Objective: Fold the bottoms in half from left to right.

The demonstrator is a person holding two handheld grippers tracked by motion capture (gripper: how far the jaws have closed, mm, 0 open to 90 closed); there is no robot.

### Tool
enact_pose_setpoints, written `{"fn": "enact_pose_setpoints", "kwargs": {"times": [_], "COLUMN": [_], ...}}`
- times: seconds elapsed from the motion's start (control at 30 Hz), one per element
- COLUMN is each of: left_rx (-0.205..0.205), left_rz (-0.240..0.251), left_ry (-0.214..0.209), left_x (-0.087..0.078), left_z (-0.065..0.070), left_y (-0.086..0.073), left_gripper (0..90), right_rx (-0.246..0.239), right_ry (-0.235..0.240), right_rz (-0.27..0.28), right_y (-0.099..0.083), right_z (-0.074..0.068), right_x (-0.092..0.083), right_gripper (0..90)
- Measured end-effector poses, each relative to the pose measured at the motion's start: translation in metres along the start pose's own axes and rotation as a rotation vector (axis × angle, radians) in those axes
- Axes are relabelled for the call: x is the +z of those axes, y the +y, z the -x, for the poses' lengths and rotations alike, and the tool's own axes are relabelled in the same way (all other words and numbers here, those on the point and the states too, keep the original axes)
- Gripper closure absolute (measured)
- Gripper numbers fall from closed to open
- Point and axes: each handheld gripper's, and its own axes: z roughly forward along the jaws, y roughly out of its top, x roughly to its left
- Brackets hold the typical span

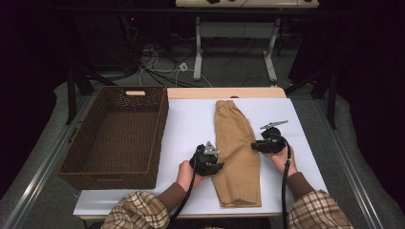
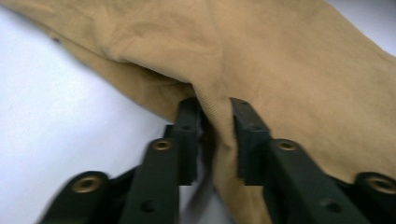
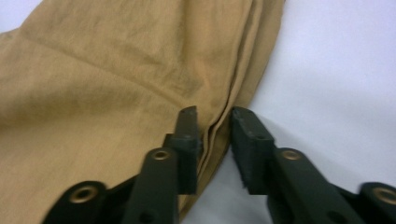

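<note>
Tan trousers (image 1: 236, 138), folded lengthwise, lie flat on the white table (image 1: 191, 121). My left gripper (image 1: 219, 166) sits at their left edge near the lower end. In the left gripper view a raised ridge of the tan cloth (image 2: 280, 70) fills the space between the jaws, and the left gripper (image 2: 215, 123) is shut on it. My right gripper (image 1: 254, 146) is at the garment's right edge. In the right gripper view the layered cloth edge (image 3: 116, 70) lies between the jaws of the right gripper (image 3: 215, 128), with a sliver of table beside the right pad (image 3: 245, 135).
A dark brown wicker basket (image 1: 107, 180) with nothing in it stands on the left of the table, its long side close to the trousers. Bare white table surrounds the garment. Behind the table are cables on the floor and a white stand (image 1: 198, 52).
</note>
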Motion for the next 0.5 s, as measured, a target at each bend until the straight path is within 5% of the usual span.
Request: {"fn": "enact_pose_setpoints", "kwargs": {"times": [0.13, 0.5], "left_rx": [-0.011, -0.035], "left_rz": [0.0, -0.016], "left_ry": [-0.017, -0.025], "left_x": [-0.001, -0.021], "left_z": [-0.001, -0.007], "left_y": [0.0, -0.011], "left_gripper": [86.9, 86.9], "right_rx": [0.001, -0.036], "right_ry": [0.004, 0.024], "right_rz": [0.007, -0.001], "right_y": [0.001, 0.006], "right_z": [-0.002, -0.021], "right_x": [0.001, 0.008], "right_gripper": [86.1, 87.0]}}
